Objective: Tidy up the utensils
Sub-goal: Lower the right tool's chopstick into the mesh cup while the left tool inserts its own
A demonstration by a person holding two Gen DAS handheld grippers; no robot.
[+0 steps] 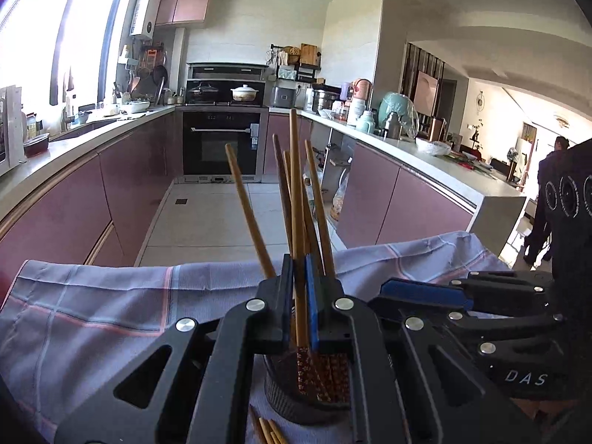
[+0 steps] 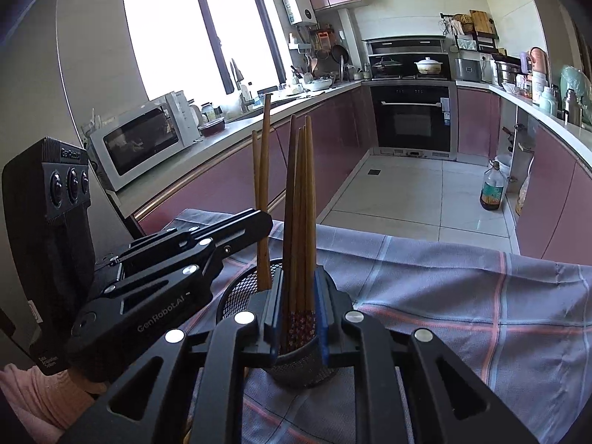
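A black mesh holder [image 2: 236, 292] stands on a blue checked cloth [image 2: 462, 296] and holds several wooden chopsticks with patterned red ends. My left gripper [image 1: 299, 299] is shut on one chopstick [image 1: 296, 185], upright over the holder [image 1: 296, 396]. My right gripper [image 2: 296, 307] is shut on a bundle of chopsticks [image 2: 301, 214] standing in the holder. Two more chopsticks [image 2: 262, 192] lean in the holder behind the left gripper [image 2: 236, 229]. The right gripper [image 1: 425, 292] also shows in the left wrist view, close beside the left one.
Loose chopsticks [image 1: 268, 431] lie on the cloth [image 1: 92, 307] by the holder. Beyond the table is a kitchen aisle with purple cabinets, an oven [image 2: 412, 122], a microwave [image 2: 144, 137] and an oil bottle [image 2: 492, 188] on the floor. A person [image 1: 551, 192] stands far right.
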